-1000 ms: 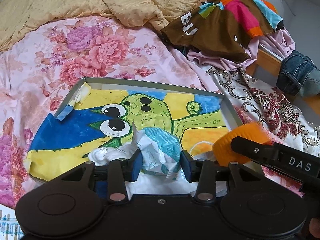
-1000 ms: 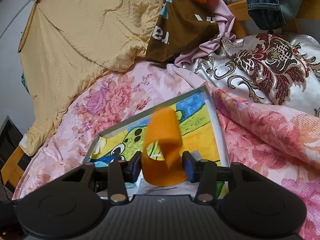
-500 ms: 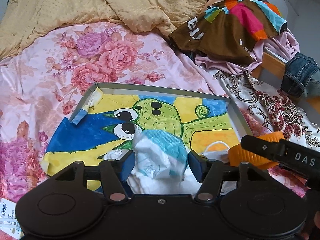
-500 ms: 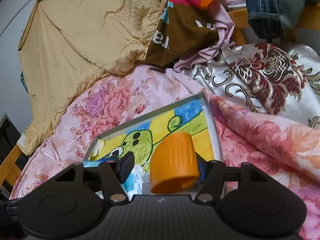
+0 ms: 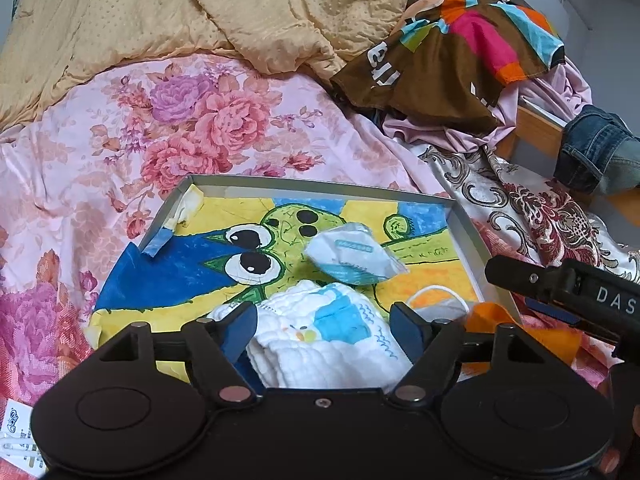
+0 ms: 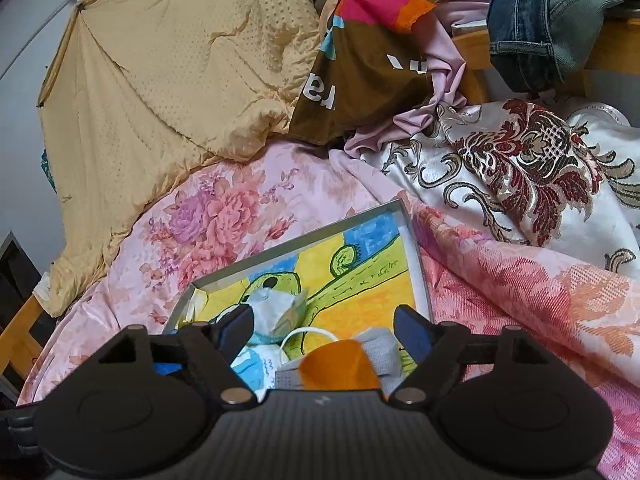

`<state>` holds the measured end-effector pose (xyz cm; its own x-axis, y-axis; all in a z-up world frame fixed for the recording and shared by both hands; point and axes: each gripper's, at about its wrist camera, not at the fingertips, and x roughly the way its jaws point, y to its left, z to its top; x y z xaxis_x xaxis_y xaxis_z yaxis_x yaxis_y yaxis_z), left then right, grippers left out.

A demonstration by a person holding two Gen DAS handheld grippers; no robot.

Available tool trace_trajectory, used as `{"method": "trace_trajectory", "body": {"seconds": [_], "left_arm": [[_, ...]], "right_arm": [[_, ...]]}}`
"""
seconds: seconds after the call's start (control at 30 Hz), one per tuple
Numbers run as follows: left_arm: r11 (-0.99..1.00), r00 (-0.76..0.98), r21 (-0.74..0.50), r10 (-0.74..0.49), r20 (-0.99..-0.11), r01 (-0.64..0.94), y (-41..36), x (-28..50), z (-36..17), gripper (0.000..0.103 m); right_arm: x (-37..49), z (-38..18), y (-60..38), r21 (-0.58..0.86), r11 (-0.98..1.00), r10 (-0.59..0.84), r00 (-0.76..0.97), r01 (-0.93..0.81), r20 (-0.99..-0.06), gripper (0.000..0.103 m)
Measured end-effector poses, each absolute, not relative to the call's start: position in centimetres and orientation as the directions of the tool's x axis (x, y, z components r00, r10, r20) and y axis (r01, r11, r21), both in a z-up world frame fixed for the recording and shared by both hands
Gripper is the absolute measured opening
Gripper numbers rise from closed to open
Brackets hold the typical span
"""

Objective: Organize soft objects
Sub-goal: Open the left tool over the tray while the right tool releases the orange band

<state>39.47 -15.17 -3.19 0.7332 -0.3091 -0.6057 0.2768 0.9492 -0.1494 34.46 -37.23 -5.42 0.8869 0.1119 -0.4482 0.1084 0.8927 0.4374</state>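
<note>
A shallow grey-rimmed tray with a bright cartoon painting inside lies on the bed. A crumpled white-and-blue packet rests loose on the painting. Nearer, a folded white cloth with a blue patch lies under my left gripper; its jaws are opening and the pads press on nothing. In the right wrist view my right gripper is also opening. A soft orange piece lies loose below it on a grey item and a white ear loop. The packet shows there too.
A pink floral sheet surrounds the tray. A yellow quilt is piled at the back, beside a brown multicoloured garment, lilac cloth and jeans on a wooden rail. A cream and red brocade cover lies at the right.
Both grippers' jaws have spread. The left one let go of the white-and-blue packet, which now lies further out on the painting. The orange piece dropped from the right jaws onto the tray.
</note>
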Motion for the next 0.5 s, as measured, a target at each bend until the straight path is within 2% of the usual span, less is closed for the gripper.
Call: {"method": "trace_trajectory", "body": {"seconds": [0.5], "left_arm": [[0.952,0.774,-0.174,-0.307,-0.553,0.252,-13.5,36.6,-0.9,0.089]], "right_arm": [[30.2,-2.7,-36.8,0.381,0.921,0.081,0.911,0.087,-0.403,0.097]]}}
